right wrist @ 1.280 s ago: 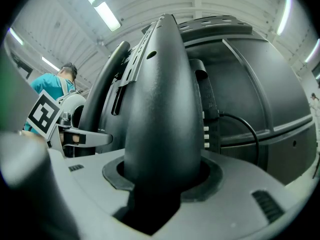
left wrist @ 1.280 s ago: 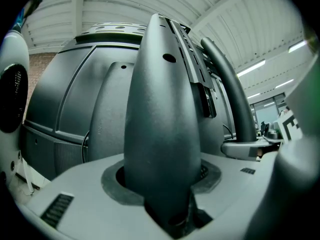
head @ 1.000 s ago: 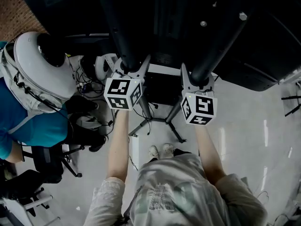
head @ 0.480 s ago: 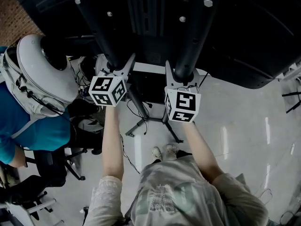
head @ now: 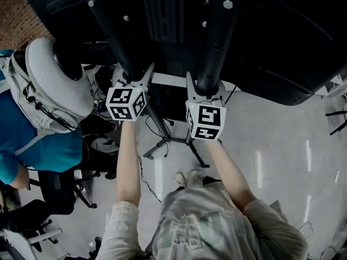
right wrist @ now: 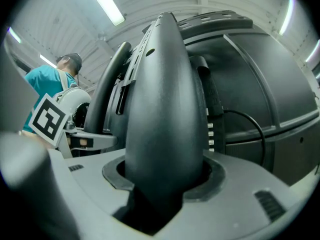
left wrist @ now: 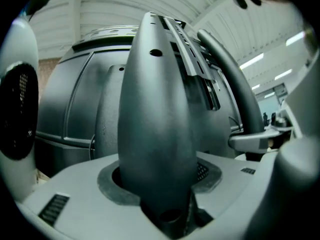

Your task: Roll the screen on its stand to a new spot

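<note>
**Screen (head: 282, 47):** broad, flat, matt black back panel across the far side of the head view, carried on a stand w/ two round dark posts.

**L post (head: 122, 42), R post (head: 217, 42):** smooth, tubular, dull sheen. They are set side by side, near the panel's middle.

**L gripper (head: 133, 76):** jaws are closed partway round the L post, which fills the gap between them.

**R gripper (head: 206, 88):** the R post is clamped the same way.

Both are held level, at approx. equal height, arms extended. Judged reason: w/ one post in each grip, push is shared evenly and the stand can be steered w/o twisting.

**Cable (right wrist: 250, 124):** thin, black, looped off the panel's back.

**Floor (head: 282, 145):** pale, glossy, hard, so castors should roll freely. Thin dark legs (head: 179, 140) are seen below the grippers. Whether they belong to the stand can't be told.

**Bystander (head: 32, 140):** teal top, near left, beside a white rounded shell (head: 54, 75).
</note>
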{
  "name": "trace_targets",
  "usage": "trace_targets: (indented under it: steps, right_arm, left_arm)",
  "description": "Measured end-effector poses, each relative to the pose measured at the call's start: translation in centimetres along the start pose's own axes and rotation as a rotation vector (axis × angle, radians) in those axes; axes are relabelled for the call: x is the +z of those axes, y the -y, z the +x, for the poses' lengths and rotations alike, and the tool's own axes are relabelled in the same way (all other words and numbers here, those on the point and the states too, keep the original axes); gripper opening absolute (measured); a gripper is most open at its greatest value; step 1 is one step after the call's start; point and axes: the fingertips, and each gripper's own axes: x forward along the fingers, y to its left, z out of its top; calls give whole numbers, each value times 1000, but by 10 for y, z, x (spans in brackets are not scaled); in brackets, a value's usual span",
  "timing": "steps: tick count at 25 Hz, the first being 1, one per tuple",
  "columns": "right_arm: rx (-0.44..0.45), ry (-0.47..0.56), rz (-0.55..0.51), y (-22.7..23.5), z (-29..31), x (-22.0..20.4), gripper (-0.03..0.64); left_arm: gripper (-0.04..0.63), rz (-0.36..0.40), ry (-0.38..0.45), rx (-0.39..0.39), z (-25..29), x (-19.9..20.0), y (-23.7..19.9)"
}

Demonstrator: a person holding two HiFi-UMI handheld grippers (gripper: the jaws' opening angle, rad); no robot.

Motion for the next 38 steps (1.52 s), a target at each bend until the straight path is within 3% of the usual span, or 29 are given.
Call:
trace_targets:
  steps: [3, 8, 15, 16, 17, 18, 20, 21, 28, 38]
  right_arm:
    - [-7, 5, -46, 1, -2, -8, 258]
    - [29, -7, -72, -1, -22, -12, 276]
    - [99, 218, -66, -2, -91, 79, 273]
    - [126, 234, -66, -7, -99, 89, 272]
    - [151, 244, -77, -12, -105, 96, 264]
    - [175, 249, -88, -18, -110, 100, 205]
    - [234, 242, -77, -33, -118, 101, 52]
    - [271, 228, -55, -42, -121, 98, 37]
    - [438, 128, 23, -84, -124, 66, 28]
    - [526, 119, 42, -113, -120, 65, 23]
  left_arm:
    - [244, 58, -15, 106, -4, -11, -5]
    - [278, -22, 13, 205, -41, -24, -8]
    - [271, 8, 83, 308, -102, 11, 23]
    - [233, 10, 87, 317, -110, 18, 31]
    - [156, 12, 98, 327, -118, 26, 40]
    - [77, 12, 116, 334, -125, 35, 50]
    - [17, 19, 147, 340, -139, 50, 71]
    - [15, 30, 148, 343, -146, 52, 81]
    - [14, 39, 109, 411, -177, 44, 100]
    - [14, 34, 66, 495, -200, 42, 84]
